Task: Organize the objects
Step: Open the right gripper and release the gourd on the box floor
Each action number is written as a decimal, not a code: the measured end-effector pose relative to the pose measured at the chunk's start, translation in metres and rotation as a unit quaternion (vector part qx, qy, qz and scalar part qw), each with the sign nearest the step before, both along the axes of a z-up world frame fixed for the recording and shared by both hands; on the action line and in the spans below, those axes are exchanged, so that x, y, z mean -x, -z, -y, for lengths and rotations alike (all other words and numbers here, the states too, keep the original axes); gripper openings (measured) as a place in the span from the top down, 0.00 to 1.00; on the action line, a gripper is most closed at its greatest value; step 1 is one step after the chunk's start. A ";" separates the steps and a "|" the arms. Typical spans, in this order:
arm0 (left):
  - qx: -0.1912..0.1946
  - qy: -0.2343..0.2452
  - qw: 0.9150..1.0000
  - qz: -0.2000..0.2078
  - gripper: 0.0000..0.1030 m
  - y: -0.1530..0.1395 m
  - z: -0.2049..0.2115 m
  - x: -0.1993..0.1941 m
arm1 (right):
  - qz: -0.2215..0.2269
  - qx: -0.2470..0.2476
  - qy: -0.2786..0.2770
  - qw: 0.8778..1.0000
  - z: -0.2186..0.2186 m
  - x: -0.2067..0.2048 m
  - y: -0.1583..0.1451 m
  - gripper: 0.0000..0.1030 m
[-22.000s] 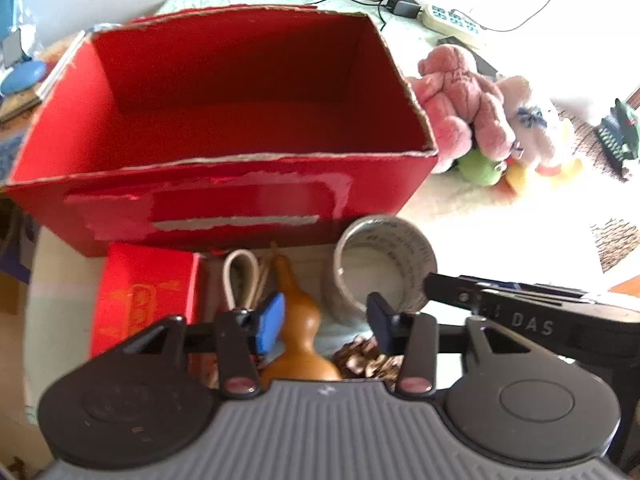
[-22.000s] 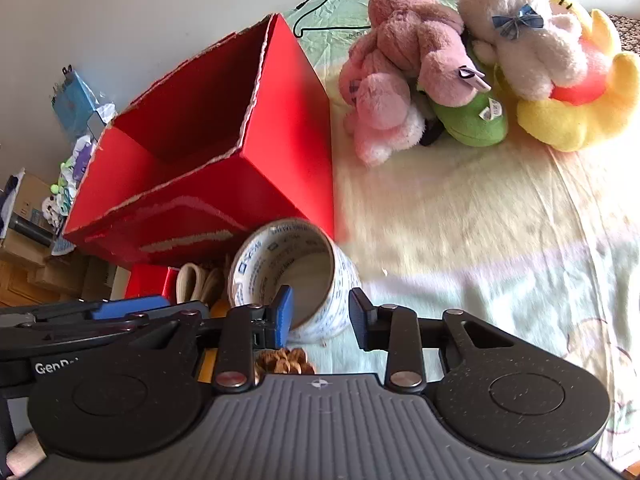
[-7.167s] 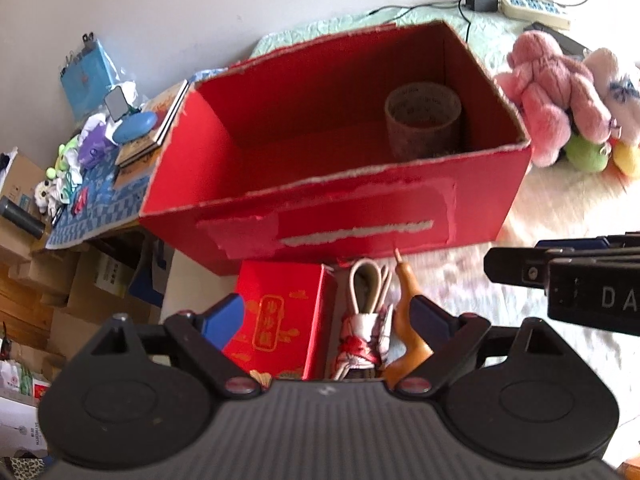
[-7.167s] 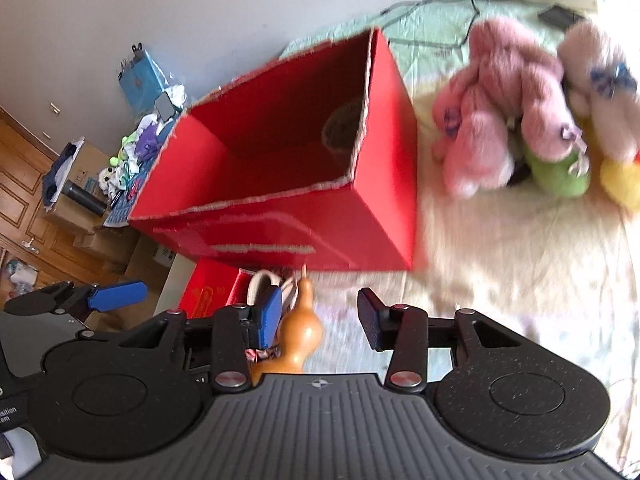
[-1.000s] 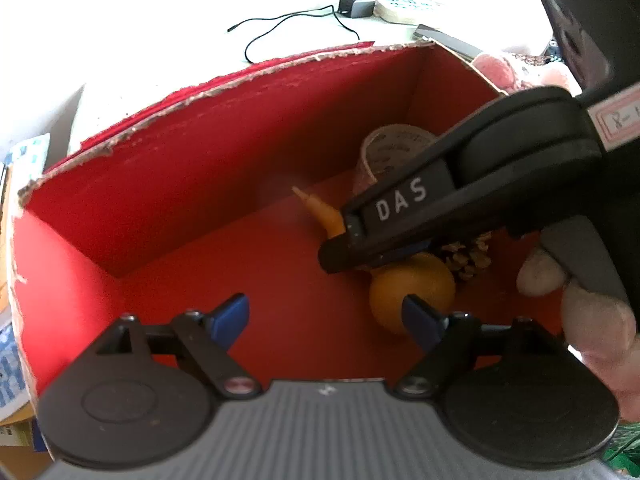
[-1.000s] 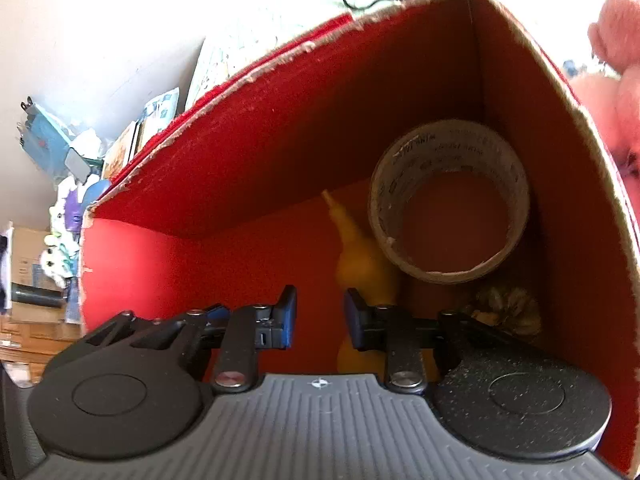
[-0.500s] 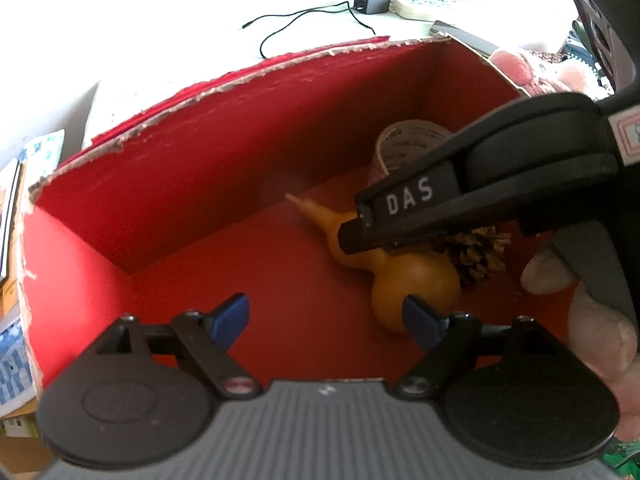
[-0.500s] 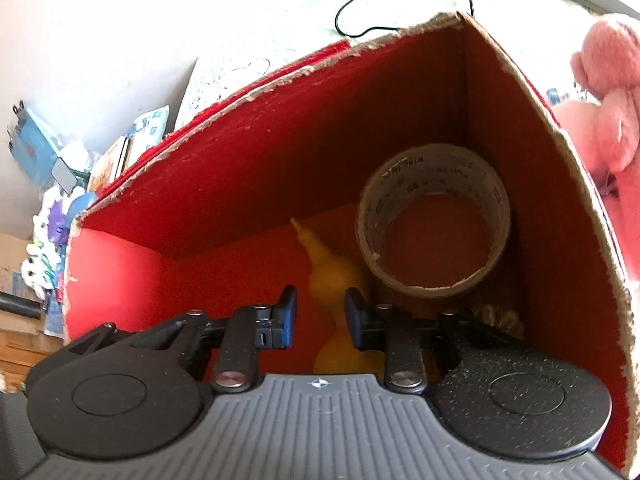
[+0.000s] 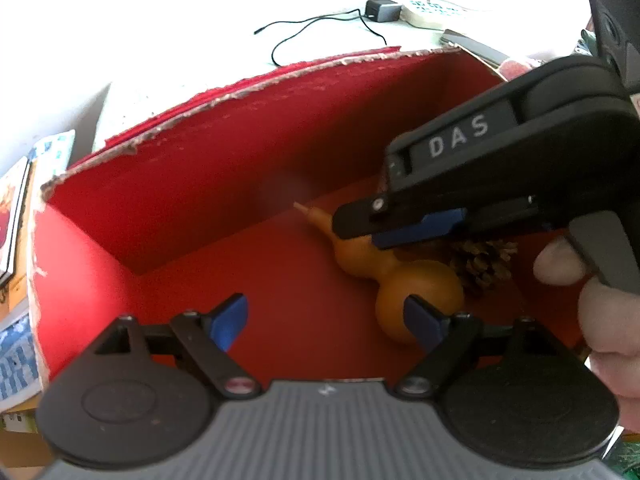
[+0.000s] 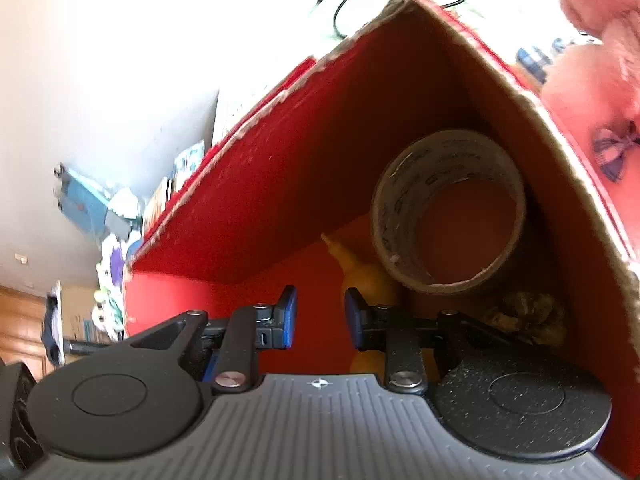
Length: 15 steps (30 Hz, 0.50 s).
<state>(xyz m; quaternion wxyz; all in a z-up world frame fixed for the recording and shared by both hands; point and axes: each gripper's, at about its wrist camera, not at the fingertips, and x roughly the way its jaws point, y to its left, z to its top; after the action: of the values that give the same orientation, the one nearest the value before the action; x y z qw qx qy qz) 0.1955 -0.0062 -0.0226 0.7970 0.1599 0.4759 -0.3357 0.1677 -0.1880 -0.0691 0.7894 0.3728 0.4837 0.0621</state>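
Bright washed-out room behind, with a black cable (image 9: 320, 24) trailing across a pale surface past the red box (image 9: 200, 184), and that box fills nearly both views. Both tools are hovering over the open top. Left tool (image 9: 326, 322) has its blue pads spread wide with nothing between them. Right tool (image 10: 318, 316) shows only a narrow gap and nothing in it either, so released.

The gourd (image 9: 400, 276) lies on its side on the box floor, stem pointing at the back wall, with the pine cone (image 9: 484, 262) right next to it and the tape roll (image 10: 446, 212) standing in the far right corner.

What I'd worry about: the right tool hangs low, directly above the gourd. Pull it out carelessly and a finger probably clips the gourd, which looks round enough to roll into the cone. The torn cardboard rim could also snag a finger and drag the whole box. Both tools crowding one opening means they may bump each other too.
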 end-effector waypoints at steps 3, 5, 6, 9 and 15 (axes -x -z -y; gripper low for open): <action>-0.001 -0.003 1.000 0.002 0.17 0.000 0.000 0.001 | 0.004 0.008 0.003 1.000 -0.001 0.002 -0.003 0.71; -0.002 -0.003 1.000 0.001 0.17 0.000 0.000 0.000 | 0.003 0.009 0.002 1.000 -0.002 0.000 -0.004 0.71; -0.003 -0.003 1.000 0.001 0.17 0.000 0.000 0.000 | 0.003 0.011 0.002 1.000 -0.001 -0.001 -0.005 0.71; -0.004 -0.003 1.000 0.002 0.17 -0.001 0.002 0.000 | 0.007 0.016 -0.002 1.000 -0.005 -0.002 -0.006 0.71; -0.008 -0.004 1.000 0.008 0.17 -0.001 0.004 0.001 | 0.013 0.021 -0.005 1.000 -0.007 0.004 -0.006 0.71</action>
<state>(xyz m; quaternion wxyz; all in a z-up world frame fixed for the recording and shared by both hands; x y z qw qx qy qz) 0.1946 -0.0098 -0.0217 0.8011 0.1670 0.4723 -0.3274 0.1639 -0.1815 -0.0629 0.8028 0.3529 0.4766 0.0612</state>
